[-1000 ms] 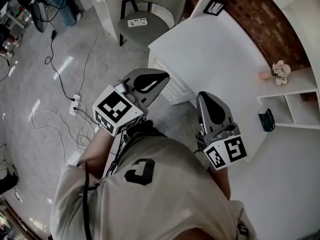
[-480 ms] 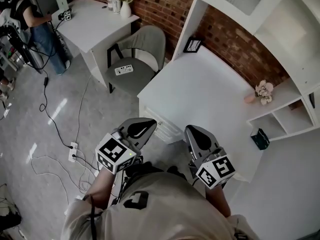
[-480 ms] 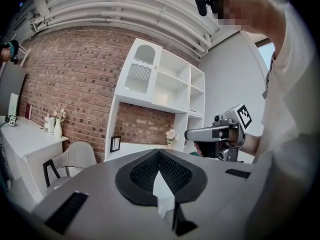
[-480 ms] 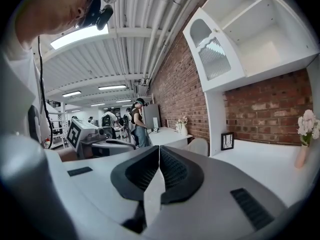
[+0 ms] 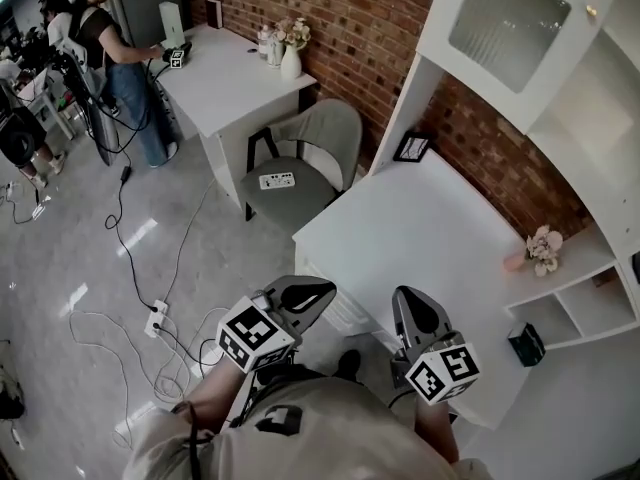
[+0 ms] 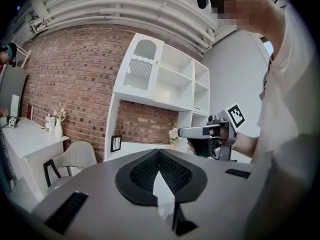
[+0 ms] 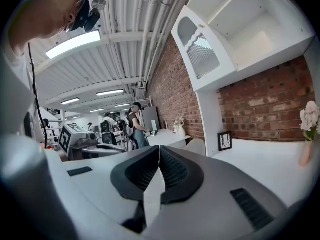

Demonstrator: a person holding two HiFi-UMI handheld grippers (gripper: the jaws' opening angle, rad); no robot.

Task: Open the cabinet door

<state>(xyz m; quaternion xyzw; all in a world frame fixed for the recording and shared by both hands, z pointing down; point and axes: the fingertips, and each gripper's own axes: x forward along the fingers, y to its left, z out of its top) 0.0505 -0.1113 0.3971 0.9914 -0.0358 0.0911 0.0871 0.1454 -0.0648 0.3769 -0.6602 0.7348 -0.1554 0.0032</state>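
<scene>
The white wall cabinet hangs above the desk, and its door [image 5: 508, 30] with a frosted pane is closed; a small knob [image 5: 592, 11] sits at its right edge. The same door [image 6: 142, 67] shows in the left gripper view, and as door [image 7: 200, 48] in the right gripper view. My left gripper [image 5: 322, 290] and right gripper [image 5: 412, 303] are held side by side in front of my chest, short of the white desk [image 5: 420, 230] and far below the door. Both are shut with nothing between the jaws. In the left gripper view, the right gripper [image 6: 186, 132] points left.
On the desk stand a small picture frame [image 5: 411, 148] and a pink vase of flowers [image 5: 540, 249]. A dark box [image 5: 526, 345] sits in a low shelf. A grey chair [image 5: 312, 148] and a second desk [image 5: 228, 73] lie left. Cables [image 5: 150, 320] cross the floor. A person [image 5: 118, 53] stands far left.
The head view has swung upward: the brick wall and the cabinet door have come into sight. Both grippers stay shut and side by side, lower in the frame.
</scene>
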